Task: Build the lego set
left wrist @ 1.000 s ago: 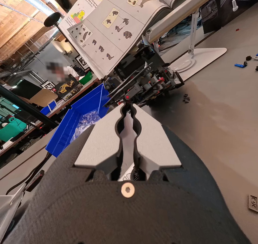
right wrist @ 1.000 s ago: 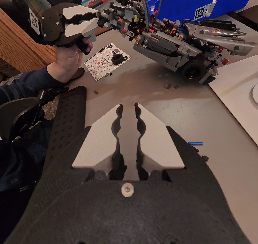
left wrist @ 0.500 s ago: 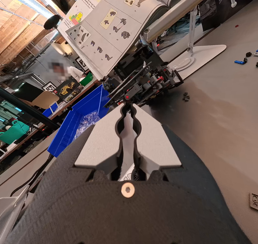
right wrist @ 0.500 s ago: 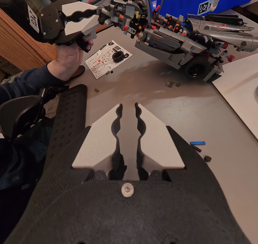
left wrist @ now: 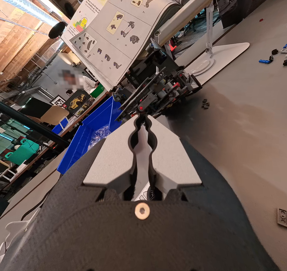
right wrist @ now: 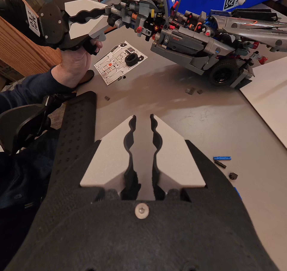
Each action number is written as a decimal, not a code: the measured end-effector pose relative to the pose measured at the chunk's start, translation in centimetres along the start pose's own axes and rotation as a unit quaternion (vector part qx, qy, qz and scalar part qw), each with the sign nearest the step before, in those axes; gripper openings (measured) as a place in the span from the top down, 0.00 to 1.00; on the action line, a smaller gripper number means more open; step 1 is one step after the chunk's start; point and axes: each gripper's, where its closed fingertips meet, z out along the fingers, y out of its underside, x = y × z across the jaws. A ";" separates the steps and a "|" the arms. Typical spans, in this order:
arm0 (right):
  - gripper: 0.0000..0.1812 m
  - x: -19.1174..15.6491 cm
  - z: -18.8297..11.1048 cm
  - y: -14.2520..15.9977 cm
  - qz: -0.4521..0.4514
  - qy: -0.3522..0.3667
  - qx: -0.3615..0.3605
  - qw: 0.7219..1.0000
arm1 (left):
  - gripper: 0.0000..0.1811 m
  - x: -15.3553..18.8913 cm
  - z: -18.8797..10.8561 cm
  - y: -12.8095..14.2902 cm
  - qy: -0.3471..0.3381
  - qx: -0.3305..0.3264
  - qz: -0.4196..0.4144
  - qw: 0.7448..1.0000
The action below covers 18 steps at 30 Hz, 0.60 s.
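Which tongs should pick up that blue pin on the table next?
Right. The right tongs are open and empty, with the blue pin close beside them. The left tongs are shut on the lego car, tilting it up.

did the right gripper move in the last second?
Yes, slightly. In the right wrist view the blue pin sits a little lower and nearer the right gripper than before, so the gripper has eased forward over the table. Jaws stay open, empty.
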 end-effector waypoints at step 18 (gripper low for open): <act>0.90 -0.1 0.3 0.3 0.001 -0.004 -0.008 1.000 | 1.00 0.1 -0.4 -0.1 0.000 -0.001 0.012 1.000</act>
